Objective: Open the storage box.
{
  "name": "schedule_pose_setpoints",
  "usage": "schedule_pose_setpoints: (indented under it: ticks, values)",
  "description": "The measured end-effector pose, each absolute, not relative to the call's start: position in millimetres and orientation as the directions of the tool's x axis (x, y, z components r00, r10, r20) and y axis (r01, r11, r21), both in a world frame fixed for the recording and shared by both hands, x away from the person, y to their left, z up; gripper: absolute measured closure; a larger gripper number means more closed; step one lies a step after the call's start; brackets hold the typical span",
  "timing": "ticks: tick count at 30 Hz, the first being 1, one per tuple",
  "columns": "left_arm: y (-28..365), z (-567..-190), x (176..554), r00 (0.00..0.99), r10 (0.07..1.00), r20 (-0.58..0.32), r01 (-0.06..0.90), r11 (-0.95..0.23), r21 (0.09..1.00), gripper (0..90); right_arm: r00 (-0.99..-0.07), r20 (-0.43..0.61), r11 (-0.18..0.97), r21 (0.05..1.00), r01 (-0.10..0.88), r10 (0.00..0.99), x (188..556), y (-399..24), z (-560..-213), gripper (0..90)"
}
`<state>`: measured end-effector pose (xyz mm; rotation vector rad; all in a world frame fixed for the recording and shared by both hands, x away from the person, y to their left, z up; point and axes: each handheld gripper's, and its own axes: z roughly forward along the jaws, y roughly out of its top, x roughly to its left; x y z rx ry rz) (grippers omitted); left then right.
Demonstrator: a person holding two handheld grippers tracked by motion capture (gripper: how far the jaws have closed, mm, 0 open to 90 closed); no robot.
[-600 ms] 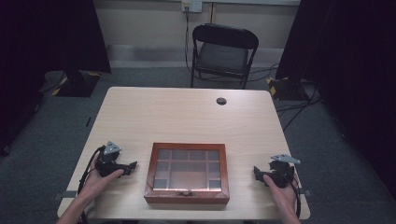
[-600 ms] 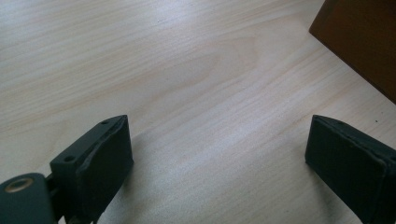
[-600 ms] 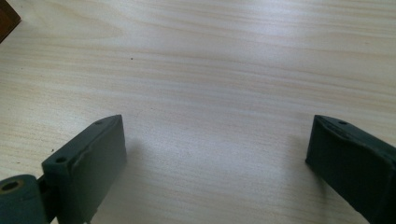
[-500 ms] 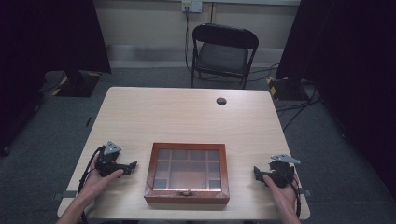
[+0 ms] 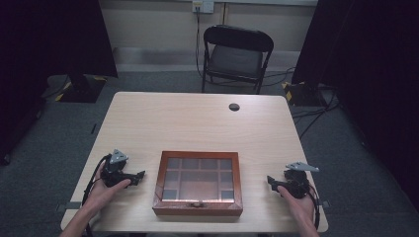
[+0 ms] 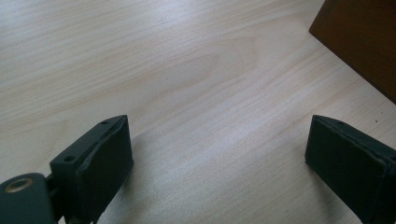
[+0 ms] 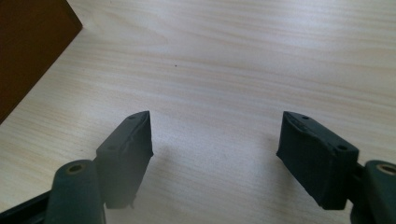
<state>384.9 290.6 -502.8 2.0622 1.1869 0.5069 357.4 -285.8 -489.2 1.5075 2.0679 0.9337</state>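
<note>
Left tool [image 5: 141, 176]: jaws wide apart, nothing btwn them, low over bare desk [image 5: 197, 123], just left of wooden box [image 5: 198, 182]. Right tool [image 5: 271, 181]: jaws apart, nothing held, just right of box. Box: glass-topped lid down, near front edge of desk, btwn both tools; small front clasp, prob. fastened. Small dark disc [image 5: 234, 106] at far side of desk. Chair [image 5: 236, 57] beyond.

Nothing here can be read: no lettering, label, brand or number stands on the wooden box [image 5: 198, 183], on the table [image 5: 197, 123], on the chair [image 5: 236, 54] behind it, or on the wall socket [image 5: 203, 6], which is too small and blurred to make out.
</note>
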Motion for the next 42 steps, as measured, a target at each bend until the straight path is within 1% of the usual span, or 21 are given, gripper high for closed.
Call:
schedule_pose_setpoints:
  ticks: [4,7,12,15,18,23,25,27,31,42]
  values:
    - [290.6,-502.8,384.9,0.505,0.863,-0.007,0.592,-0.34,0.731,6.7,-0.355,0.077,0.192,0.726,0.66,0.932,355.5,-284.0,-484.5,29.2]
    - [290.6,-502.8,384.9,0.505,0.863,-0.007,0.592,-0.341,0.73,6.7,-0.42,0.097,0.227,0.721,0.655,0.902,354.5,-280.5,-480.0,34.1]
    - [290.6,-502.8,385.0,0.505,0.863,-0.007,0.592,-0.341,0.73,6.7,-0.464,0.115,0.253,0.712,0.655,0.878,353.1,-272.1,-473.2,38.3]
    - [290.7,-502.8,385.0,0.506,0.863,-0.006,0.591,-0.342,0.73,6.7,-0.487,0.136,0.261,0.706,0.659,0.863,354.2,-267.2,-467.9,44.4]
    - [290.9,-502.7,385.2,0.508,0.862,-0.005,0.591,-0.344,0.73,6.6,-0.525,0.144,0.277,0.716,0.64,0.839,356.9,-262.0,-461.8,46.6]
    - [290.9,-502.7,385.2,0.508,0.861,-0.005,0.591,-0.344,0.73,6.6,-0.573,0.166,0.266,0.761,0.592,0.803,357.8,-253.2,-447.0,49.1]
    - [290.9,-502.7,385.2,0.508,0.861,-0.005,0.591,-0.344,0.73,6.6,-0.581,0.175,0.26,0.766,0.587,0.795,355.9,-250.6,-443.2,49.6]
    - [291.0,-502.8,385.3,0.509,0.861,-0.007,0.591,-0.344,0.729,6.6,-0.577,0.18,0.247,0.774,0.583,0.797,353.2,-247.2,-438.9,52.2]
    - [290.8,-502.7,385.8,0.51,0.86,-0.006,0.593,-0.346,0.727,6.2,-0.592,0.201,0.239,0.779,0.579,0.78,352.7,-238.3,-430.2,53.2]
    - [290.8,-502.7,385.8,0.509,0.86,-0.006,0.593,-0.345,0.728,6.2,-0.736,0.199,0.357,0.774,0.523,0.647,360.0,-188.0,-408.8,57.1]
